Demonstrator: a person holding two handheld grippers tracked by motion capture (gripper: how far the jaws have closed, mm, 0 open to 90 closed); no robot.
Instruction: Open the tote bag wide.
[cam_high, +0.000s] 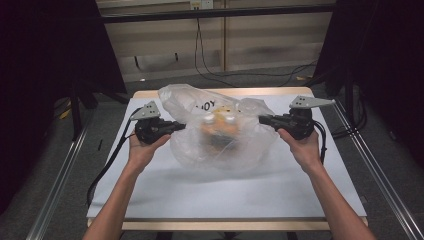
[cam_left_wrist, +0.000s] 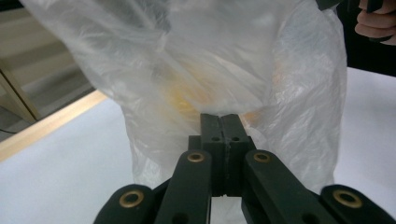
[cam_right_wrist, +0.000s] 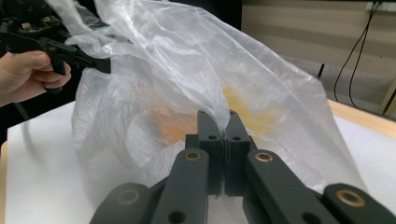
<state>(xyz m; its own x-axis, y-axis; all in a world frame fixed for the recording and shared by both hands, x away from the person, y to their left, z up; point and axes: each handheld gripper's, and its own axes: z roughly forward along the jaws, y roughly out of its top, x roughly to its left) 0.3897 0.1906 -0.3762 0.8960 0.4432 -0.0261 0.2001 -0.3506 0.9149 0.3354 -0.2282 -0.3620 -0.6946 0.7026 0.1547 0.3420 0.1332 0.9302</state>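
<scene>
A big see-through crinkly plastic bag (cam_high: 220, 135) sits in the middle of the white table top (cam_high: 225, 195). Every place here is told from that bag.

Inside the bag there is something yellow and orange (cam_high: 218, 131). It looks blurry through the plastic, so I cannot tell what it is. There are dark letters (cam_high: 206, 106) on the far side of the bag, too small to read fully.

The left gripper (cam_high: 184, 125) is at the left side of the bag. A hand (cam_high: 142, 150) holds it from below. Its two black jaws are pressed tight together, and in the left gripper view (cam_left_wrist: 219, 122) a fold of the bag's thin plastic is pinched between them.

The right gripper (cam_high: 261, 119) is at the right side of the bag, held by the other hand (cam_high: 302, 147). Its jaws are also squeezed together. In the right gripper view (cam_right_wrist: 223, 122) the edge of the plastic goes down into the crack between the jaws, so it is gripping the bag too.

The two grippers point at each other, with the bag between them. The bottom of the bag rests on the table. The top of the bag stands up puffy above the grippers.

A black cable (cam_high: 107, 165) hangs from the left gripper, running away from the bag toward the near left edge of the table. Behind the bag, past the table, more black cables (cam_high: 225, 75) lie on the grey floor.
</scene>
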